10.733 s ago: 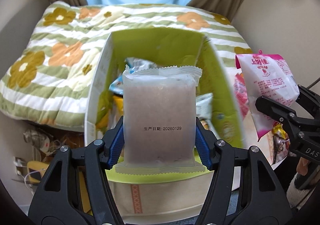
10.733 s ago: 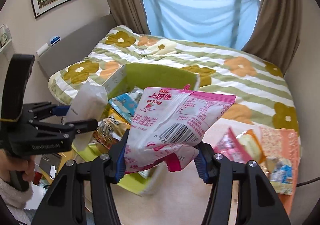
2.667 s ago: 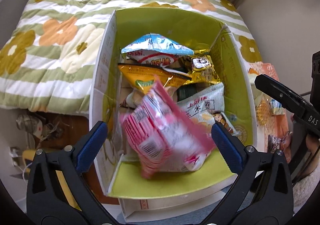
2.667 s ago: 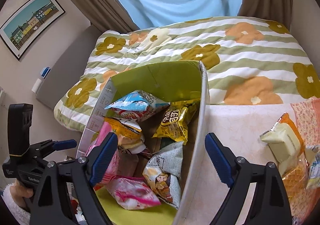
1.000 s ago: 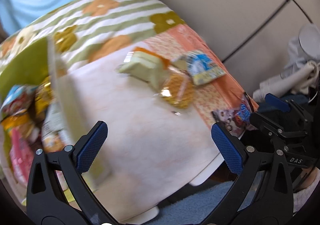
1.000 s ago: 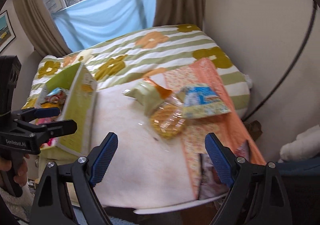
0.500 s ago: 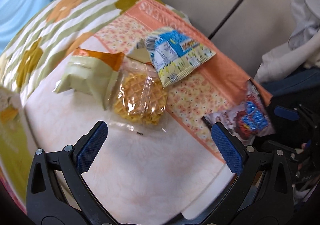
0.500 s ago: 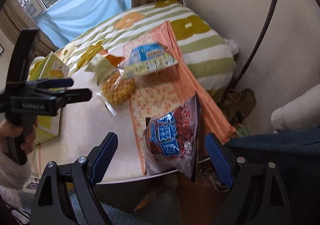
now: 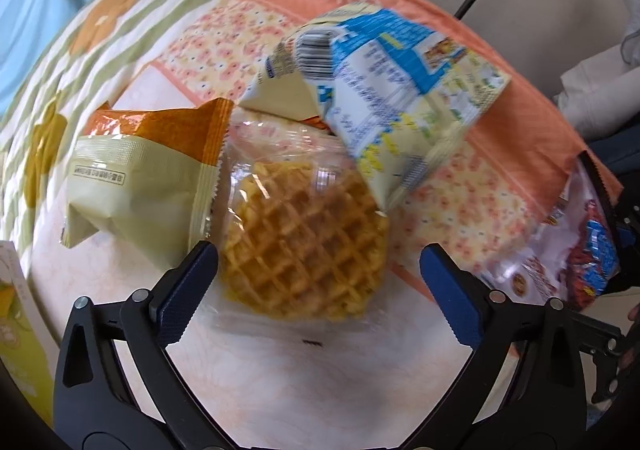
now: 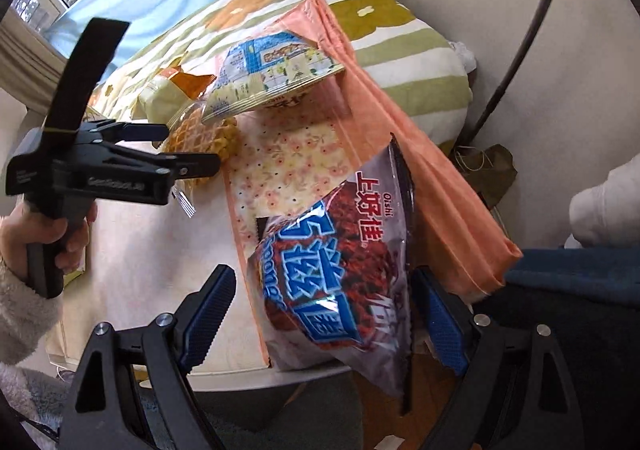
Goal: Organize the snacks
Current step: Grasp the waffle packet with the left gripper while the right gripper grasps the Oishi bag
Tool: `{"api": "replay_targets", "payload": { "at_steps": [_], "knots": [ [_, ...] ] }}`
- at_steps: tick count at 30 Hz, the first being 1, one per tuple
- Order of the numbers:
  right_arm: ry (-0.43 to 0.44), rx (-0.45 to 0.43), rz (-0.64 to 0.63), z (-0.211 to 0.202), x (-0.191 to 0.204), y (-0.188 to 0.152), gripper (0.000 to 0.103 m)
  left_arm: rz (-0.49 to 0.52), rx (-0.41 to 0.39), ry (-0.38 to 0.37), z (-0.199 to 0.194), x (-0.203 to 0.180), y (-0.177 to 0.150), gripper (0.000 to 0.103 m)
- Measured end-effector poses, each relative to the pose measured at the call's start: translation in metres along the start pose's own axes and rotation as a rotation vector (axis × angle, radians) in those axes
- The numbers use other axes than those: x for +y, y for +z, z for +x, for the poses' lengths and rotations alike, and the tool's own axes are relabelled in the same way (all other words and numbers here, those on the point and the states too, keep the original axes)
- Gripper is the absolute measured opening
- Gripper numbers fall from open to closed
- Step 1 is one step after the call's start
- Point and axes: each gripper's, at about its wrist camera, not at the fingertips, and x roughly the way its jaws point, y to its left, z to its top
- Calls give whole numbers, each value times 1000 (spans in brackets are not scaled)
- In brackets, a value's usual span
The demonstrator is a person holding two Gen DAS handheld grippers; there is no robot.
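Snacks are what we are sorting, and two of them lie right under our tongs. Nearest our left tongs (image 9: 318, 282) is the waffle in clear wrap (image 9: 304, 246), flat on the pale tabletop (image 9: 312, 382), directly ahead of and below the tips. The left pad sits just beside its left edge and the right pad stands off to its right, so the round cake falls inside the gap, a little toward the left pad. These tongs stand wide and their jaws have just been closing a little, though the pads do not yet press on the wrap. The waffle has no real long axis, so we judge any approach across it will do, provided the loose film is caught too.

Our right tongs (image 10: 324, 310) are spread wide as well and hold nothing. The dark red bag with blue lettering (image 10: 340, 270) lies between their pads, on the tabletop's near edge and hanging partly over it, on the floral cloth (image 10: 292, 158). Its long axis runs away from us, roughly along the pointing line, so the pads face its two long sides.

Further off, the green and orange packet (image 9: 140, 186) lies just left of the waffle, and the blue and yellow bag (image 9: 400, 98) overlaps the waffle's far edge. We expect it may drag when the waffle lifts. Beyond lies the bed with its flowered quilt (image 9: 100, 18).
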Motion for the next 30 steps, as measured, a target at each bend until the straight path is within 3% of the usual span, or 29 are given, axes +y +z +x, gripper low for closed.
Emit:
{"api": "replay_targets", "payload": {
  "at_steps": [8, 13, 22, 30],
  "knots": [
    [1, 32, -40, 19, 13, 8, 87, 44, 19, 33, 20, 1, 0, 92],
    [1, 36, -51, 23, 16, 11, 87, 55, 6, 37, 19, 1, 3, 79],
    [1, 37, -65, 21, 17, 9, 86, 38, 15, 13, 6, -4, -5, 75],
    [18, 30, -89, 14, 19, 6, 66, -17, 19, 45, -15, -8, -30, 75]
  ]
}}
